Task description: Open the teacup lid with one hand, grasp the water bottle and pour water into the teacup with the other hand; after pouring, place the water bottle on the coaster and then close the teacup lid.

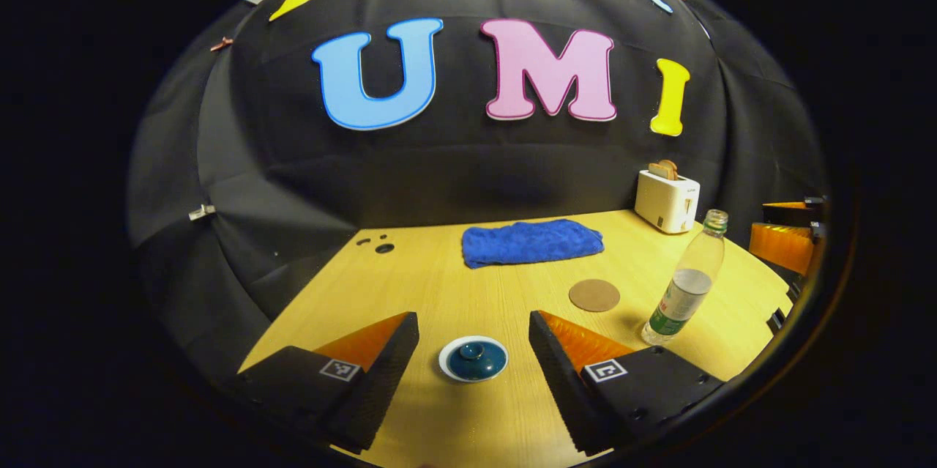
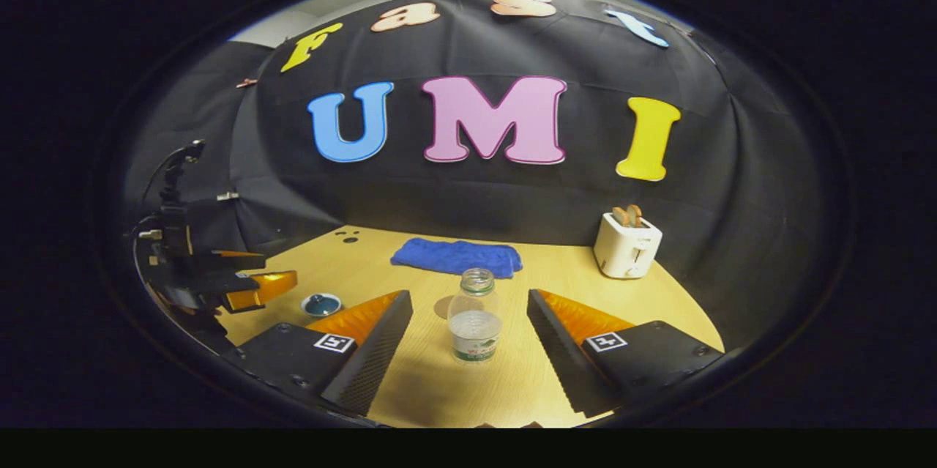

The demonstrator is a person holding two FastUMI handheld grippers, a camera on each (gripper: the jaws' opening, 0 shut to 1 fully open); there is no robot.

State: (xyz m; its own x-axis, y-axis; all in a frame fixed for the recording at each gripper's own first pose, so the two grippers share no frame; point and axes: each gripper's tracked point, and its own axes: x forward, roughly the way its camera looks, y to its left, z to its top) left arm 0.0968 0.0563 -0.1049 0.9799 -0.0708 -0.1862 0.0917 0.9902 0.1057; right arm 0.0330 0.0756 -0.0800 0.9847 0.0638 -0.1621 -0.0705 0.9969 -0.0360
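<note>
1. The left hand-held gripper (image 1: 473, 340) is being held with its fingers spread wide above the light wooden worktop (image 1: 439, 285), nothing being pressed between them.
2. The round dark-blue teacup lid with a small knob (image 1: 473, 358) is being framed between those fingers in the left gripper view; it is lying on the white-rimmed teacup, untouched by either finger.
3. The right hand-held gripper (image 2: 470, 332) is likewise being held wide open, with both fingers apart from everything.
4. The clear plastic water bottle with a green-and-white label (image 2: 475, 316) is being seen upright on the worktop, uncapped and partly filled, centred in the gap between the right gripper's fingers and clear of both.
5. In the left gripper view the same bottle (image 1: 687, 281) is being shown to the right, near the worktop's edge.
6. The flat round brown coaster (image 1: 594, 295) is being left bare, lying between the bottle and the folded blue towel (image 1: 532, 242), near the bottle's left side in that view.
7. In the right gripper view the coaster (image 2: 441, 306) is being partly hidden behind the bottle.
8. A white toaster holding slices of bread (image 1: 666, 201) is being seen at the far right corner of the worktop.
9. The left gripper (image 2: 256, 288) is being shown at the left of the right gripper view, just beside the teacup (image 2: 321, 303).
</note>
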